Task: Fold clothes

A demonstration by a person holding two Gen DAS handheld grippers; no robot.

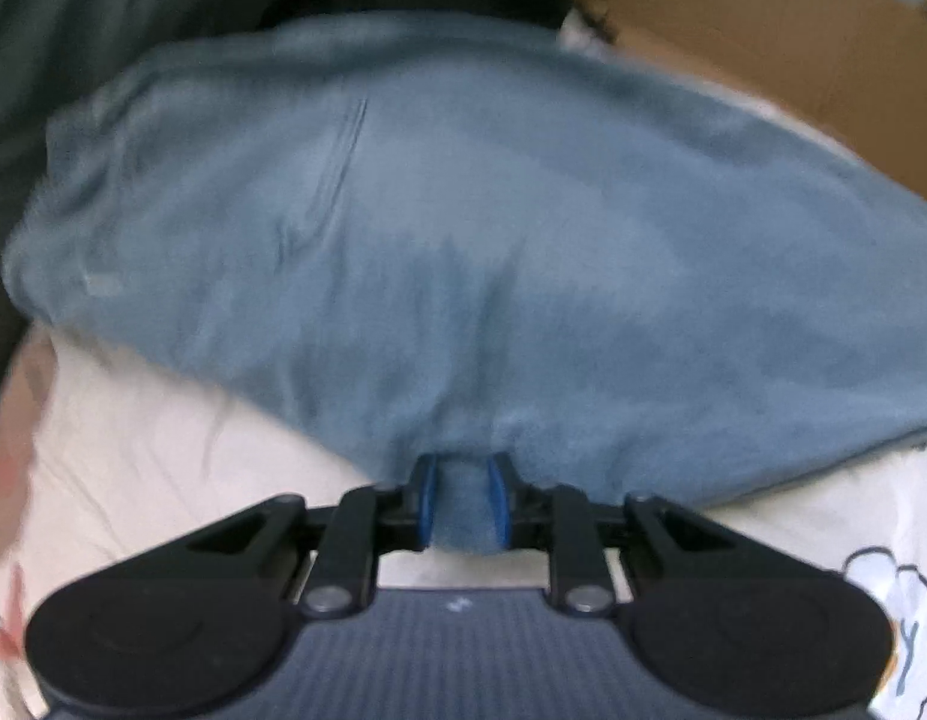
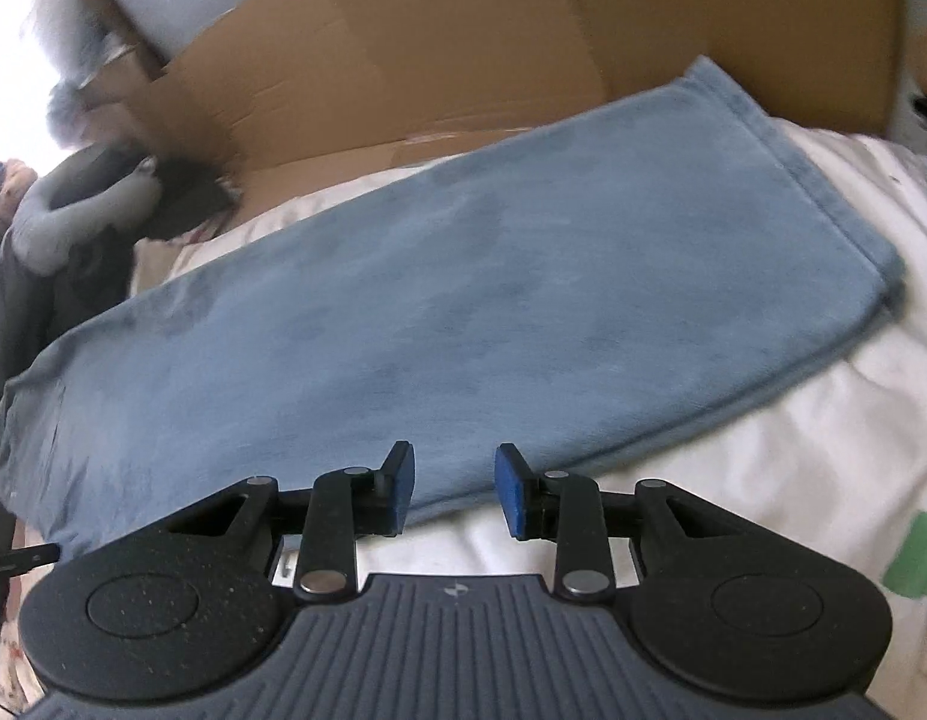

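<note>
A blue fleece garment [image 2: 439, 276] lies spread across a white sheet [image 2: 763, 432], folded into a long band that runs from about 8 o'clock to 1 o'clock in the right wrist view. A cardboard box [image 2: 463, 48] stands behind it at 12 o'clock, touching or just beside its far edge.

The left hand-held gripper [image 1: 461, 501] has a bunched fold of the garment [image 1: 463, 240] between its blue pads [image 1: 426, 504], and the pads press on the fleece from both sides, so it is gripping the cloth at its near edge. The rest of the garment fans out from there towards 12 o'clock.

The right hand-held gripper [image 2: 454, 495] stands open, its blue pads [image 2: 511, 498] apart with nothing pinched between them; it hovers over the garment's near edge, where fleece meets sheet.

At 9 o'clock in the right view sit a grey, blurred soft shape [image 2: 73, 210] and dark items I cannot make out.
</note>
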